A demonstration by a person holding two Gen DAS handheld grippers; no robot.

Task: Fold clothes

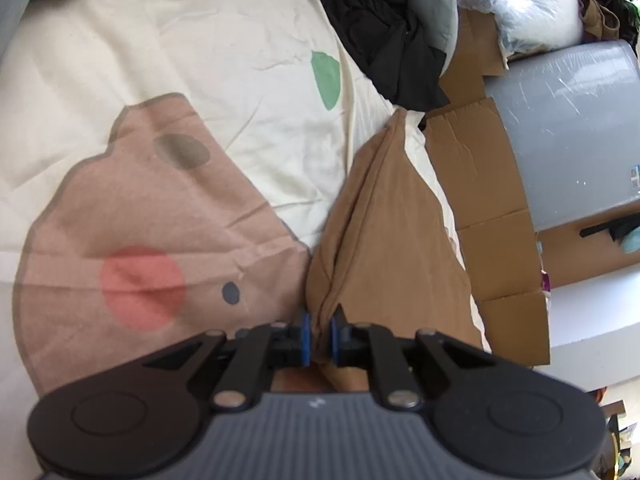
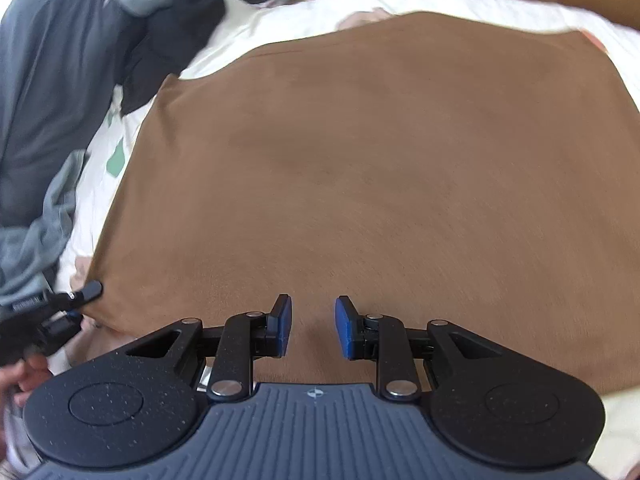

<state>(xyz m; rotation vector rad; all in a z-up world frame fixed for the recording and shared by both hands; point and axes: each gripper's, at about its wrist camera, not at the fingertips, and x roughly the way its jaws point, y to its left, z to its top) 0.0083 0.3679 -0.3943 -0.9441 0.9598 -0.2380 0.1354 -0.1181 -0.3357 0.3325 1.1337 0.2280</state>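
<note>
Bright daylight, blown-out highlights top right in the left view, motion-blurred right view, fisheye-bent edges.

The brown garment [image 2: 380, 160] is blurred at its far edge, perhaps overhanging the bedsheet [image 2: 400, 0].

A garment [image 2: 380, 168] lies spread on the bedsheet [image 1: 160, 60], clothes pile [image 2: 52, 80] to its left.
</note>
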